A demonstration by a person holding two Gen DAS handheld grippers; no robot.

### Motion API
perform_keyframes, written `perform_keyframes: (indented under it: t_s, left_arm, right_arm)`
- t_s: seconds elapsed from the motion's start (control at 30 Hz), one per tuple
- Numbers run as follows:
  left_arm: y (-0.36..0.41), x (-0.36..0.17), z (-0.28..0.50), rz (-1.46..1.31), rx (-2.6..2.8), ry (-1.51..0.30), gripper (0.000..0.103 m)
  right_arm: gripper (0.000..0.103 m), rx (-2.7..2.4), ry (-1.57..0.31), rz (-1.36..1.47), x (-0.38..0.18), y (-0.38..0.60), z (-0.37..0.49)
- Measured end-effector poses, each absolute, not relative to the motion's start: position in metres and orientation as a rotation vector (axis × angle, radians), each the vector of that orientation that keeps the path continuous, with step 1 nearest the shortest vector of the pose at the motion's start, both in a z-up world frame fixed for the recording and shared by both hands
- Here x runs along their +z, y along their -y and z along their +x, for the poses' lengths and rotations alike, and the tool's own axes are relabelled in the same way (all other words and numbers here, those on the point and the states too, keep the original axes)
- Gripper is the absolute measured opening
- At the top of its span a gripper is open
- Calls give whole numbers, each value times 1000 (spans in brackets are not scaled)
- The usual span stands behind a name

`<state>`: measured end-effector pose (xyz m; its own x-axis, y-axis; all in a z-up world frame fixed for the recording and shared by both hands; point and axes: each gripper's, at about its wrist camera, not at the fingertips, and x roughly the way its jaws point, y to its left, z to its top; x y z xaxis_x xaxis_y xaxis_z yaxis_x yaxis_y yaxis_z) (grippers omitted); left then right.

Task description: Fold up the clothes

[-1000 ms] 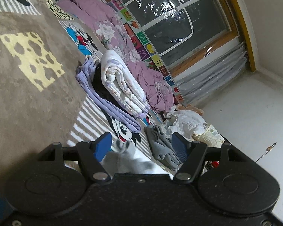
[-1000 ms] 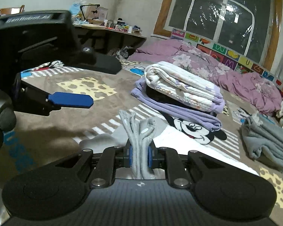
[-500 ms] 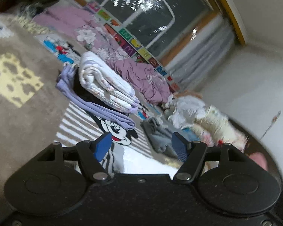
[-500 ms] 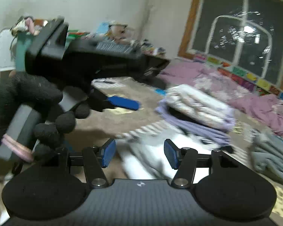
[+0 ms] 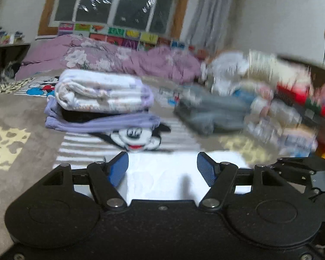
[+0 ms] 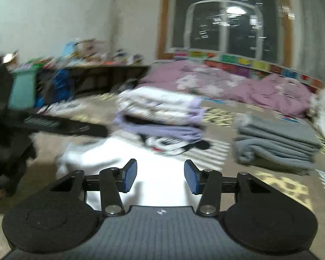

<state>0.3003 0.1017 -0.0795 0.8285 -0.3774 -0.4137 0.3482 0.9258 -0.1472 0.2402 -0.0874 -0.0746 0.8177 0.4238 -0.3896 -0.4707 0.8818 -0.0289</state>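
Note:
A white garment [image 5: 162, 177] lies flat on the Mickey Mouse blanket [image 5: 21, 117], just under and ahead of both grippers; it also shows in the right wrist view [image 6: 145, 166]. My left gripper [image 5: 162, 169] is open and empty above it. My right gripper [image 6: 160, 178] is open and empty above it too. The left gripper's dark body [image 6: 60, 125] shows blurred at the left of the right wrist view. Both views are motion-blurred.
A folded stack of white, black and lilac clothes [image 5: 101, 101] sits ahead; it shows in the right wrist view [image 6: 160, 114]. Folded grey clothes [image 6: 275, 145] lie right. An unfolded pile [image 5: 270, 99] lies far right. A purple quilt [image 5: 119, 60] lies by the window. A cluttered bench [image 6: 93, 69] stands left.
My right gripper has let go of the grey-white cloth and opened. Both grippers have swung to level views over the white garment. The left gripper stayed open.

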Motion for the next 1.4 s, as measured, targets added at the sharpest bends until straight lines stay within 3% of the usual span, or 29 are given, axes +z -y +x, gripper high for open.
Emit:
perform_keyframes:
  t_s: [0.1,0.57,0.67,0.73,0.97,1.27,1.4]
  left_arm:
    - [-86,-103,312,89,-333,-564,71]
    - [-114,-87,294,14,-307,-508,76]
    - [-151,-84,291,-210,-267,-528,78]
    - [-179,-90,291,-414,-258,-560,81]
    - [-216,-105,286,-736,-237,-616,85]
    - [-205,-115,305,-775,-293,-702,86]
    - [-193,-118,312,-735,-328,-710,84]
  right_arm:
    - [49,537,-470,-127,-95,76,250]
    - [51,521,-479,-42,-96,88,245]
    - [61,444,-477,42,-93,105,232]
    - [77,384,-510,157,-94,120,228]
    - [77,304,-625,855,-139,186,237]
    - [77,361,-648,922,-148,180,247]
    - [71,386,-657,892,-149,167,262]
